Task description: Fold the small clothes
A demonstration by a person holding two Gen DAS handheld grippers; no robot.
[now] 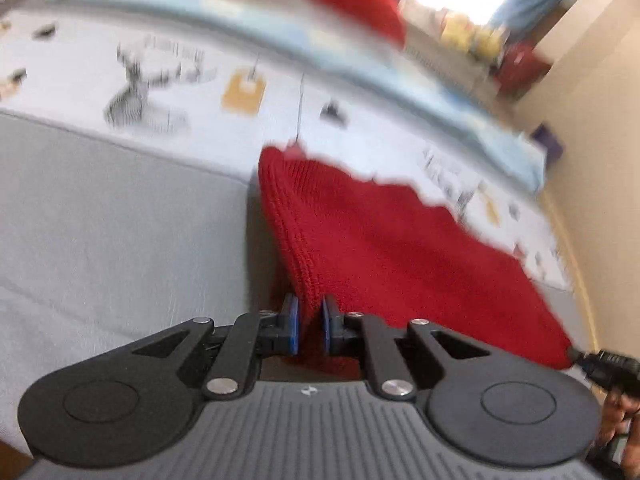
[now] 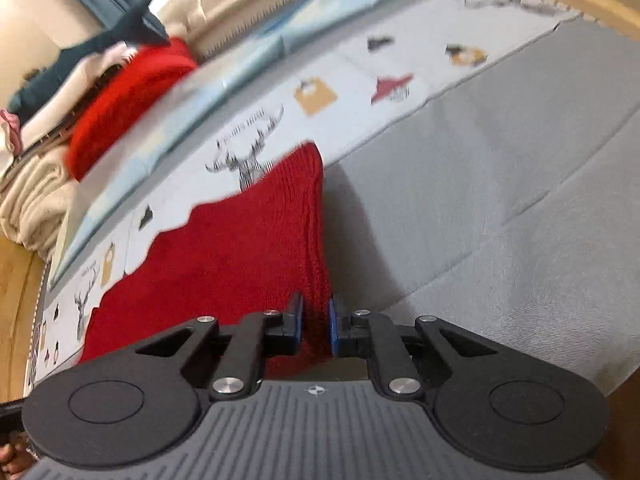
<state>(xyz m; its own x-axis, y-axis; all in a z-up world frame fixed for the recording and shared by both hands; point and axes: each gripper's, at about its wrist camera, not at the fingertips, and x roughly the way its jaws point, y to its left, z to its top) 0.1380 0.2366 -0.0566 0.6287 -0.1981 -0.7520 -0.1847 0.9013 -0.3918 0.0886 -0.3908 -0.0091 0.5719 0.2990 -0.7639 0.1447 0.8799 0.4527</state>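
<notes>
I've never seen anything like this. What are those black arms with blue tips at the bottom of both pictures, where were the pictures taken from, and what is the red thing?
No robot here: a person holds a two-finger tool in each hand, and each tool carries a wide-angle camera looking forward along its fingers. One picture comes from the left gripper, the other from the right gripper. The black arms are the fingers; the blue tips are their gripping pads. The red thing is a small knitted garment, and each gripper is shut on one edge of it, so it hangs stretched between them. Below lies a grey sheet, and beyond it a white cloth printed with deer heads. Further back, blurred, are another red knit and other piled fabrics.
</notes>
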